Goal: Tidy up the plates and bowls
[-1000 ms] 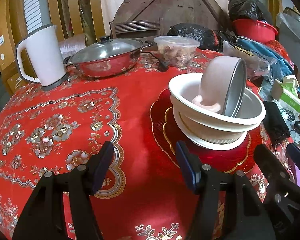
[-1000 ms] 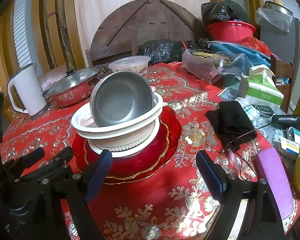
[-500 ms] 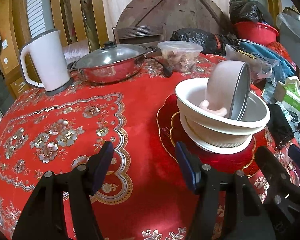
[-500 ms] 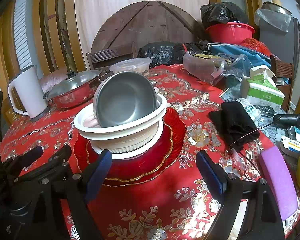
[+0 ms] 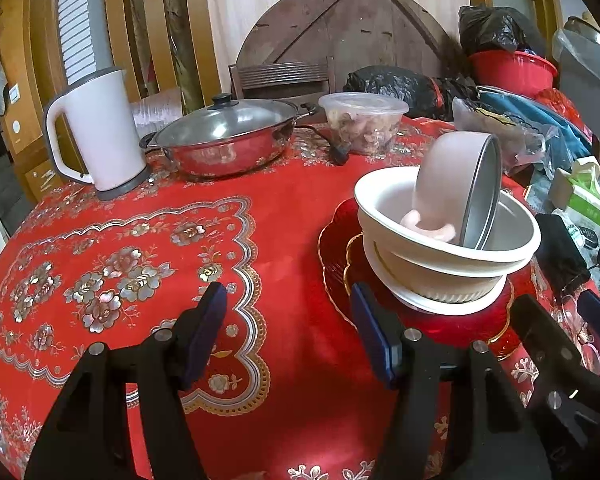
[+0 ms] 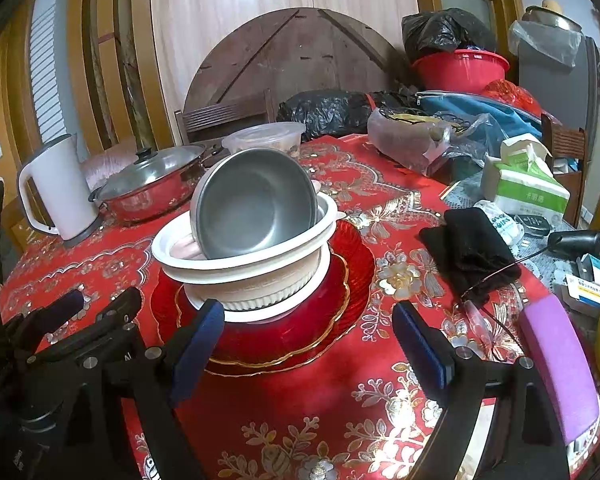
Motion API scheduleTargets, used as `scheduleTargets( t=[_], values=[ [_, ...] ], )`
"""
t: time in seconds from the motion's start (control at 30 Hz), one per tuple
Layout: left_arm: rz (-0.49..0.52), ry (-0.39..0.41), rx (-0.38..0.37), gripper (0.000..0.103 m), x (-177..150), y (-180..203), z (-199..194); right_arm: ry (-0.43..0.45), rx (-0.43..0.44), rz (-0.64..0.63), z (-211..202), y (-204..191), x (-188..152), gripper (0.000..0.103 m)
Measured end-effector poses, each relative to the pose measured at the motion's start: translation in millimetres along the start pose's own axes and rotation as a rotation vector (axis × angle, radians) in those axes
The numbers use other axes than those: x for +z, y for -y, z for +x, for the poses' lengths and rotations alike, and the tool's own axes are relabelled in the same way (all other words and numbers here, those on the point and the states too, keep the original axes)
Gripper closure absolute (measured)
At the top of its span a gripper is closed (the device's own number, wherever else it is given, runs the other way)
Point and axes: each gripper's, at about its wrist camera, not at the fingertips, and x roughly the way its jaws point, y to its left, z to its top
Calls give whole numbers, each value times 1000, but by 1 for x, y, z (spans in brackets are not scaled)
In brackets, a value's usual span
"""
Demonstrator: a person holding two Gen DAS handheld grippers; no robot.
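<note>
A stack of dishes stands on the red tablecloth. Red gold-rimmed plates [image 5: 336, 248] [image 6: 348, 280] lie at the bottom, with a white plate and a ribbed cream bowl [image 6: 260, 298] on them. On top sits a wide white bowl [image 5: 384, 200] [image 6: 172, 248]. A pink bowl with a steel inside [image 5: 448, 176] [image 6: 256, 204] leans on its side in it. My left gripper [image 5: 288, 328] is open, low and in front-left of the stack, holding nothing. My right gripper [image 6: 308, 344] is open in front of the stack, also holding nothing.
A white kettle [image 5: 96, 136], a lidded steel pan [image 5: 224, 144] and a lidded plastic food tub [image 5: 362, 120] stand at the back. Bags, a tissue pack [image 6: 528, 188], a black cloth [image 6: 472, 248] and small items crowd the right side. Bare cloth lies left of the stack.
Both grippers have drawn back and risen slightly, so the stack sits a little farther away in both views. The dishes have not moved. Both stay open.
</note>
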Motion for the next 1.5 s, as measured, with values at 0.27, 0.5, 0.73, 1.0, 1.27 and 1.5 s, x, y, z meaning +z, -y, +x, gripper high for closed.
scheduleTargets(
  t=[0.27, 0.5, 0.73, 1.0, 1.27, 1.5],
  values=[
    [-2, -7, -4, 40, 0, -1, 2, -3, 1, 0, 2, 0, -1, 15],
    [-9, -21, -25, 40, -1, -2, 6, -7, -1, -1, 4, 0, -1, 15],
    [0, -5, -22, 40, -2, 1, 3, -7, -1, 6, 6, 1, -2, 15],
    [1, -11, -22, 40, -1, 1, 5, -12, -1, 10, 8, 1, -3, 15],
    [-4, -23, -29, 40, -1, 0, 7, -16, -6, 10, 9, 1, -3, 15],
    [-3, -20, -27, 40, -1, 0, 7, -14, -9, 10, 8, 1, -4, 15]
  ],
)
